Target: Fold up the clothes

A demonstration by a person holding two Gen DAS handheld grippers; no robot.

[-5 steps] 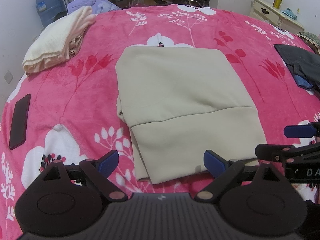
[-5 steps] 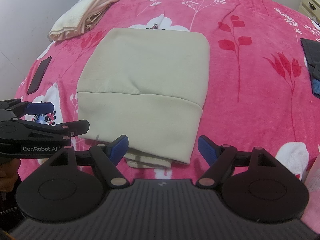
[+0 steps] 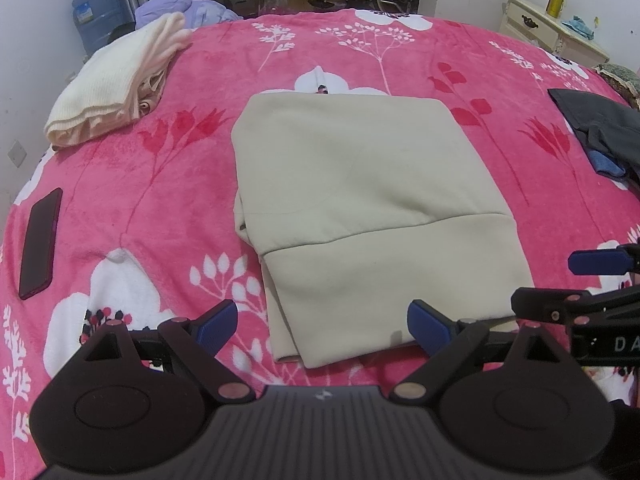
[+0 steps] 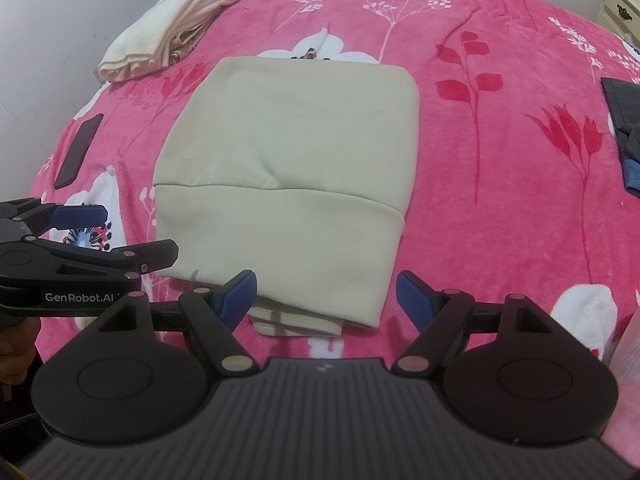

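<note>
1. Two tools, nearest. Left tool (image 3: 322,326): blue-padded fingers spread apart, holding nothing, just short of the near edge of the garment. Right tool (image 4: 326,298): fingers likewise apart, empty, poised at the same near edge.
2. One beige folded garment (image 3: 360,200) lies flat on the middle of the bed's pink floral blanket (image 3: 400,52). One fold line runs across it; a lower layer pokes out at the near edge in the right wrist view.
3. One dark phone (image 3: 40,242) lies on the blanket, well left of the garment.
4. One dark garment (image 3: 596,128) with a blue piece sits at the right edge.
5. One cream folded pile (image 3: 116,88) at the far left.
6. One blue water jug (image 3: 100,12) and one dresser (image 3: 552,32) stand beyond the bed.
</note>
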